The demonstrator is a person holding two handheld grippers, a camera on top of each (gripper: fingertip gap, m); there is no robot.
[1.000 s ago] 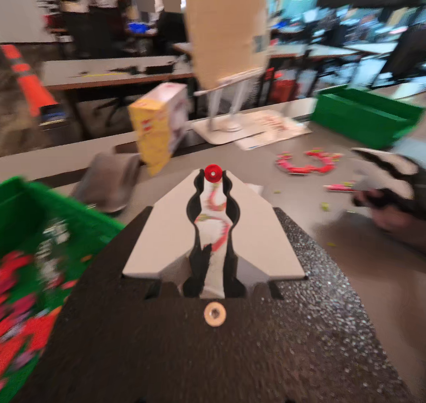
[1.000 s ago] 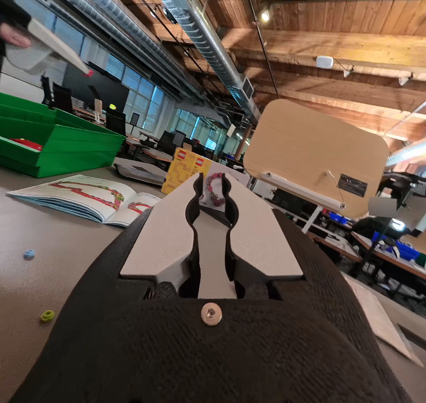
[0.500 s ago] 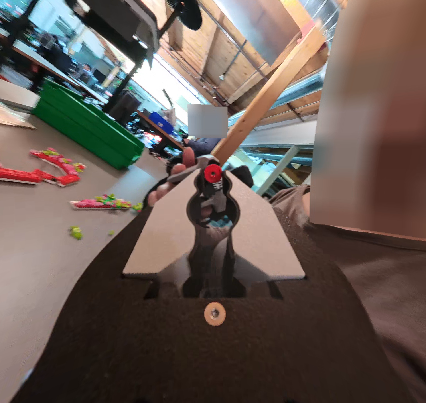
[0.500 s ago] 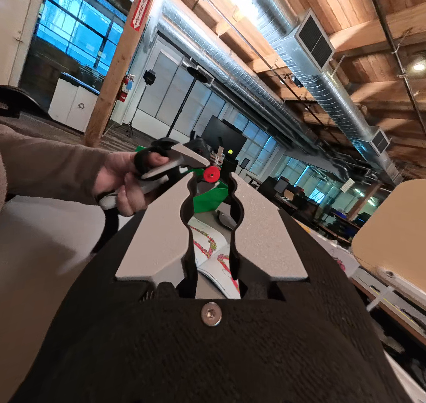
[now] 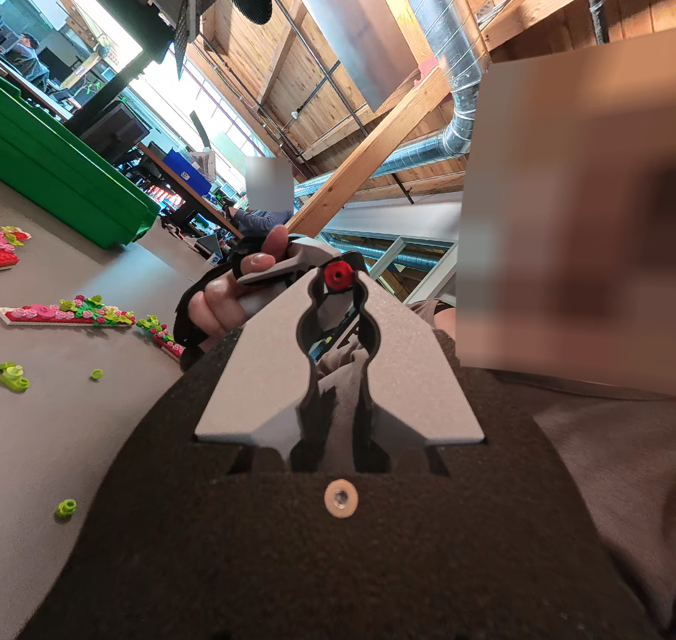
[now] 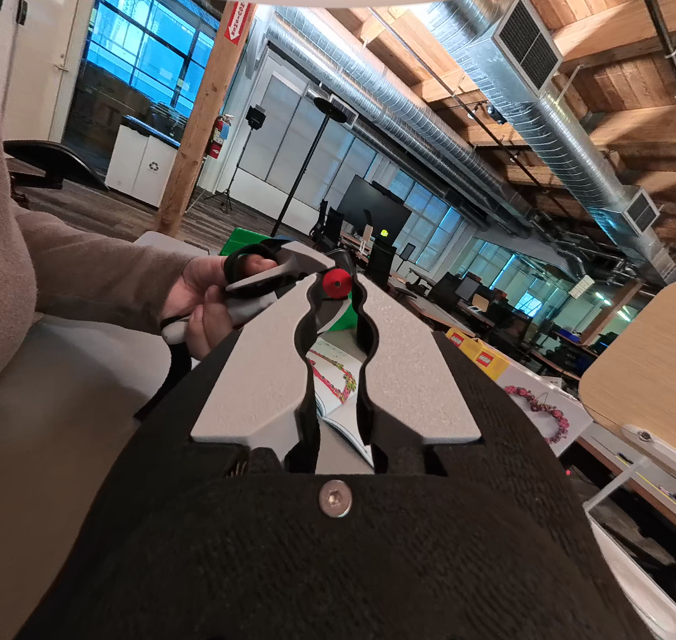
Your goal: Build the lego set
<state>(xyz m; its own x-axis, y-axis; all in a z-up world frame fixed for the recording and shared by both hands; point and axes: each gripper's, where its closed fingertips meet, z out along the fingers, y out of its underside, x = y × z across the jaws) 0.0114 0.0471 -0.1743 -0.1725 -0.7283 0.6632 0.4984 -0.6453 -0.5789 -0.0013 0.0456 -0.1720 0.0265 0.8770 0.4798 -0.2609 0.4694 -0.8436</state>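
Note:
A small red round Lego piece [image 5: 338, 277] is pinched at the tips of my left gripper [image 5: 338, 280], held up in the air above the grey table [image 5: 55, 421]. My right gripper faces it head-on. In the right wrist view the same red piece [image 6: 336, 283] sits between the tips of my right gripper [image 6: 335, 285], whose fingers have closed to the piece's width. Each view shows the other gripper and the hand holding it just behind the piece: the right one in the left wrist view [image 5: 289, 263], the left one in the right wrist view [image 6: 285, 267].
Flower-covered red strips [image 5: 66, 315] and loose lime pieces [image 5: 66, 509] lie on the table before a green bin [image 5: 73, 183]. An open instruction booklet [image 6: 336, 384], a yellow box [image 6: 475, 355] and a wooden board on a stand [image 6: 629, 384] are beyond. The person's torso is close by. Less than 4 cm separates the two grippers' tips.
Both grippers have swung up from the table to face each other. The right gripper opened wider, then narrowed around the red piece that the left gripper still holds.

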